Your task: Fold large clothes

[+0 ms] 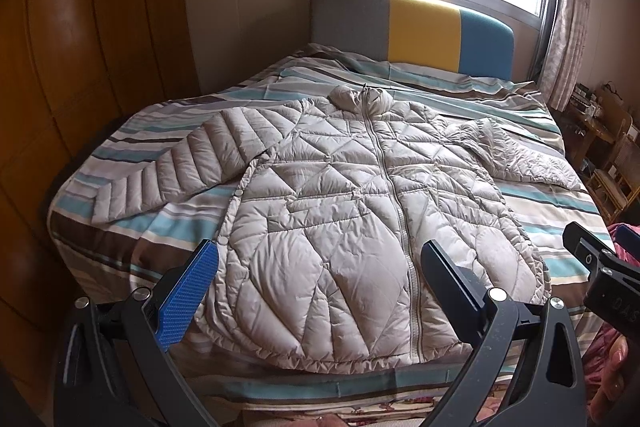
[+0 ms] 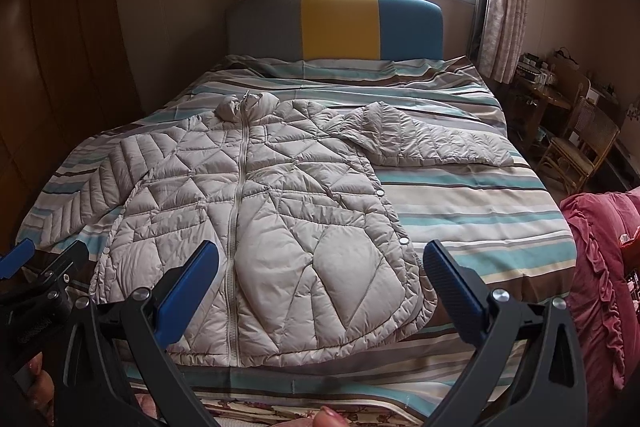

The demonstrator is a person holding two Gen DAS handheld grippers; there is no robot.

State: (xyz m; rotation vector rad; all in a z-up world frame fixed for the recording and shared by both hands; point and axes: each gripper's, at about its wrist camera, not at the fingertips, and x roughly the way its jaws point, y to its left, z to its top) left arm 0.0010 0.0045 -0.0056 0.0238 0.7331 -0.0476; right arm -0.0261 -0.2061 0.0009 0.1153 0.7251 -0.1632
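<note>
While our left gripper (image 1: 320,267) hung spread wide above the near hem, the quilted jacket (image 1: 340,211) lay flat, zipped, on the striped bed (image 1: 560,211). Through the right wrist, our right gripper (image 2: 320,267) gaped likewise over the jacket's (image 2: 260,219) lower right edge, touching nothing.

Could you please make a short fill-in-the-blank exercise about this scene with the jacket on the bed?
1. The quilted jacket lies spread on the striped ____.
2. Its front zipper is ____.
3. The left gripper and right gripper are both ____, holding nothing.
4. The headboard is grey, ____ and blue.

Missing words: bed; closed; open; yellow
</note>
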